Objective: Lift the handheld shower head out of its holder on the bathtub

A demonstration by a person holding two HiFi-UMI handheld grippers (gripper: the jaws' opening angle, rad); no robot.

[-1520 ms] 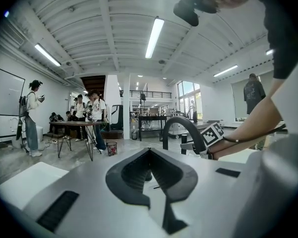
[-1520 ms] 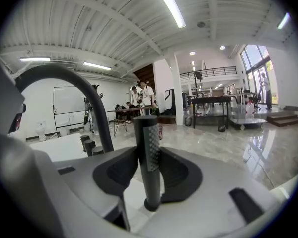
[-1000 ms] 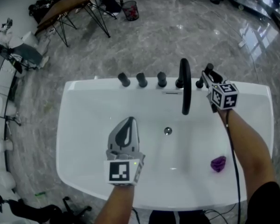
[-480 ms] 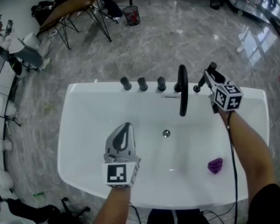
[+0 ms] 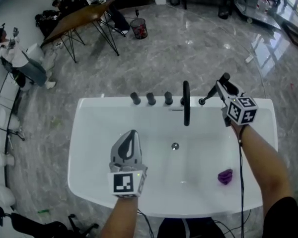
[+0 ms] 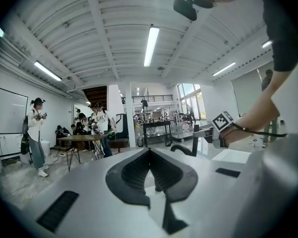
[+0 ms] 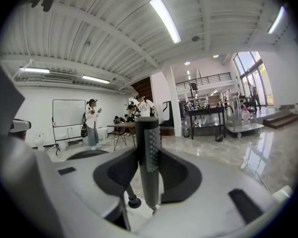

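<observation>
The right gripper [image 5: 222, 86] has its fingers clenched on the handheld shower head [image 5: 225, 77], just right of the black spout [image 5: 186, 103] at the back rim of the white bathtub [image 5: 80, 133]. In the right gripper view the dark stick of the shower head [image 7: 149, 148] stands upright between the two pads, which press on it from either side. Its perforated face is turned toward the camera and its top rises above the jaw tips. A small black fitting [image 5: 202, 101] sits on the rim between the spout and this gripper. I cannot tell whether the shower head's lower end is clear of it.

The left gripper [image 5: 132, 132] hangs over the tub's basin, well to the left of the spout and nearer the person. Its fingers are closed tip to tip, holding nothing and touching nothing.
</observation>
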